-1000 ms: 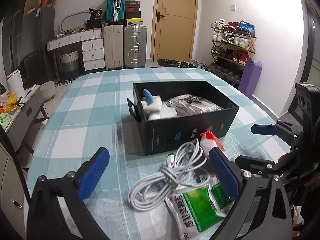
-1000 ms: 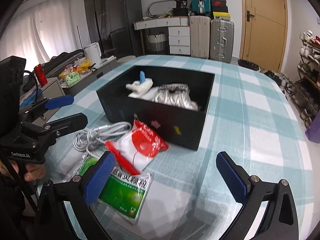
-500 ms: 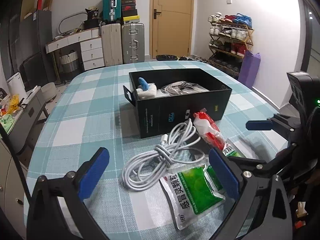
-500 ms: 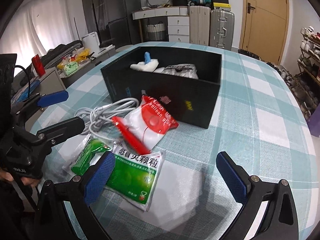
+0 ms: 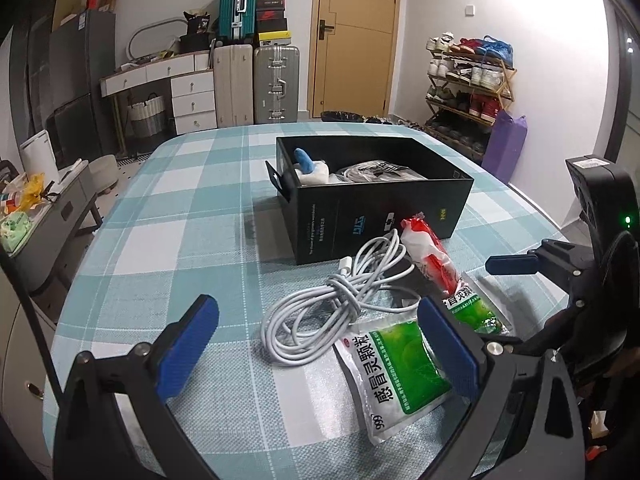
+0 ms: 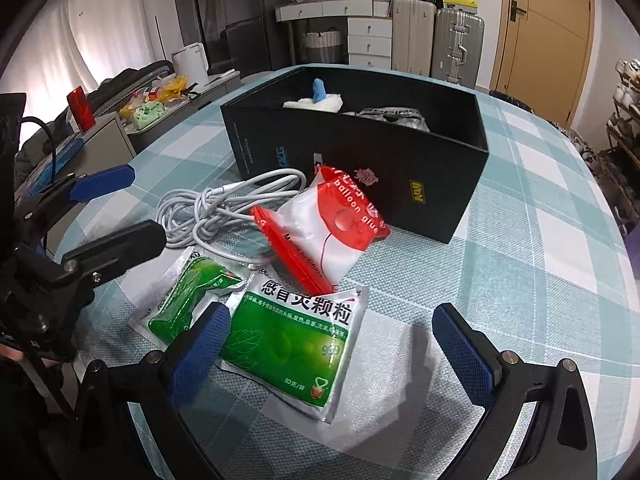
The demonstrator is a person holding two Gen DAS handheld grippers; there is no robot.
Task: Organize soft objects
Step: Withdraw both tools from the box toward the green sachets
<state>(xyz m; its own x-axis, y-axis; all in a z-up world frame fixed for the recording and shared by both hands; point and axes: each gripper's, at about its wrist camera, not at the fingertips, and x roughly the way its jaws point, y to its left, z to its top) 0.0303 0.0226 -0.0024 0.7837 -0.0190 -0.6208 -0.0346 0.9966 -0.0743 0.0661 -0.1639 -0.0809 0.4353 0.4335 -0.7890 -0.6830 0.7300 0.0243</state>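
Note:
A black box [image 5: 384, 220] [image 6: 360, 168] stands on the checked table and holds a white and blue plush [image 5: 310, 168] and a silver bag [image 5: 380, 170]. In front of it lie a coiled white cable [image 5: 332, 304] [image 6: 224, 208], a red and white balloon-glue bag [image 5: 430, 260] [image 6: 336, 228] and two green medicine sachets [image 5: 400, 368] [image 6: 292, 336] [image 6: 184, 300]. My left gripper [image 5: 316, 344] is open and empty above the cable. My right gripper [image 6: 332, 344] is open and empty over the larger sachet.
The table [image 5: 160, 240] wears a teal checked cloth. Suitcases [image 5: 276, 80], a drawer desk [image 5: 176, 84] and a shoe rack [image 5: 468, 88] line the far walls. A low side table with clutter [image 5: 36, 208] stands to the left of the table.
Both grippers have pulled back and down from the box, nearer the items on the cloth. Both stay open and empty. The objects have not moved.

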